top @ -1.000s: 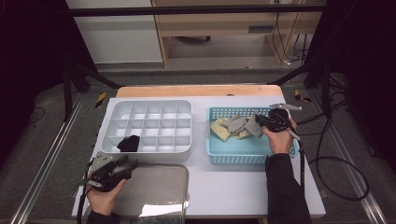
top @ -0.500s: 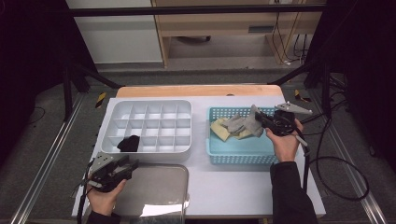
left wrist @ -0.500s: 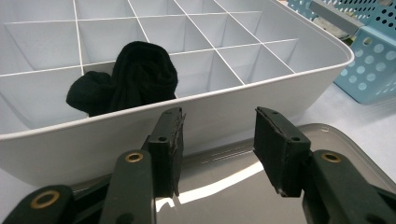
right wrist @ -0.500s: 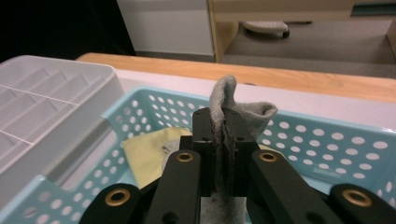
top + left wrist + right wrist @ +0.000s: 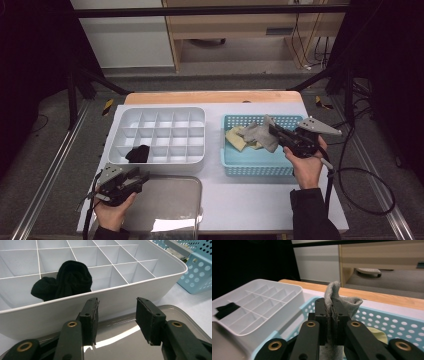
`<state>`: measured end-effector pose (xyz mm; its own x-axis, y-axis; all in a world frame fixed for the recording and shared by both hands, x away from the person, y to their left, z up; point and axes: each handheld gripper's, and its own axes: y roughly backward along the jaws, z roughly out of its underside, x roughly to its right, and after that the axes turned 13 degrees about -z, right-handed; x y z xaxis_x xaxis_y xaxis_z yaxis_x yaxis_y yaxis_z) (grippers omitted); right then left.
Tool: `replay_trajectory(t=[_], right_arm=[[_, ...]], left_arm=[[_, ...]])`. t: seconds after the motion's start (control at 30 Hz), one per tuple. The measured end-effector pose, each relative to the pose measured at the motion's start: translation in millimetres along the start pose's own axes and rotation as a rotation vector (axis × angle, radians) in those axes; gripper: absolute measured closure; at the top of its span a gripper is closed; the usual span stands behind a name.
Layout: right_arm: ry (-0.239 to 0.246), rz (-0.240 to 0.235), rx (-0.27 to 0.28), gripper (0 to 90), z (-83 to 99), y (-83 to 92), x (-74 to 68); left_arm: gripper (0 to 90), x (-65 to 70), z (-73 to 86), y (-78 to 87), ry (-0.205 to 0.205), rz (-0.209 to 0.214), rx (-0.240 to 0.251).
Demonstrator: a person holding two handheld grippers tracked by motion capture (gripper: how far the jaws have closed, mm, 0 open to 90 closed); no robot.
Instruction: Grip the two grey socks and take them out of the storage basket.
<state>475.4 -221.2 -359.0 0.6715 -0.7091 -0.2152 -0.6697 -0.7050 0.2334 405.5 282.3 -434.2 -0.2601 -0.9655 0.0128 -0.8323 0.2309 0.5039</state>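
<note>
Two handheld black two-jaw grippers work over a white table (image 5: 250,200): the right gripper (image 5: 274,131) has its jaws clamped tight on a soft grey fabric sock (image 5: 260,135), which hangs above the light blue perforated plastic basket (image 5: 250,167) at the table's right side, and in the right gripper view the same grey sock (image 5: 337,302) is pinched between the pads with a fold sticking up past the jaw tips. Under the lifted sock, inside the basket, lies a pale yellow cloth piece (image 5: 235,137). The left gripper (image 5: 142,177) sits near the table's front left corner, its jaws standing apart with nothing between them, resting over a clear glossy plastic lid (image 5: 170,200) that lies flat just in front of the white plastic divided organiser tray (image 5: 197,160). In the left gripper view the two pads (image 5: 91,315) point at the tray's near wall (image 5: 125,297). One rolled black sock (image 5: 137,153) occupies a compartment in the tray's front row, toward the left, close to the left gripper and well apart from the basket
</note>
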Motion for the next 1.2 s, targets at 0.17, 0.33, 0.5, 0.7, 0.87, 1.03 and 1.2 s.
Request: replay_trajectory(t=[0.17,0.33,0.5,0.7,0.87,1.03,1.2], right_arm=[[0.012,-0.061,0.015,85.5,1.3,11.0,-15.1],[0.032,-0.117,0.011,85.5,4.7,19.6,-31.6],[0.052,-0.168,0.004,85.5,9.5,21.7,-48.9],[0.070,-0.204,-0.006,85.5,20.6,20.1,-66.7],[0.076,-0.220,-0.026,85.5,30.4,18.2,-78.4],[0.077,-0.249,-0.040,85.5,40.9,17.0,-86.6],[0.049,-0.287,-0.062,85.5,57.9,12.2,-93.7]], left_arm=[[52.0,0.4,-0.1,0.2,-0.001,0.001,-0.002],[52.0,1.1,0.0,-0.3,-0.003,0.002,-0.006],[52.3,1.4,0.1,-0.3,-0.004,-0.001,-0.006],[52.5,1.9,0.2,-0.2,-0.004,0.003,-0.007],[52.5,2.2,-0.1,0.2,-0.005,0.003,-0.007],[52.5,2.3,0.0,0.1,-0.008,0.004,-0.008],[52.5,2.6,-0.6,1.9,-0.005,0.005,-0.003]])
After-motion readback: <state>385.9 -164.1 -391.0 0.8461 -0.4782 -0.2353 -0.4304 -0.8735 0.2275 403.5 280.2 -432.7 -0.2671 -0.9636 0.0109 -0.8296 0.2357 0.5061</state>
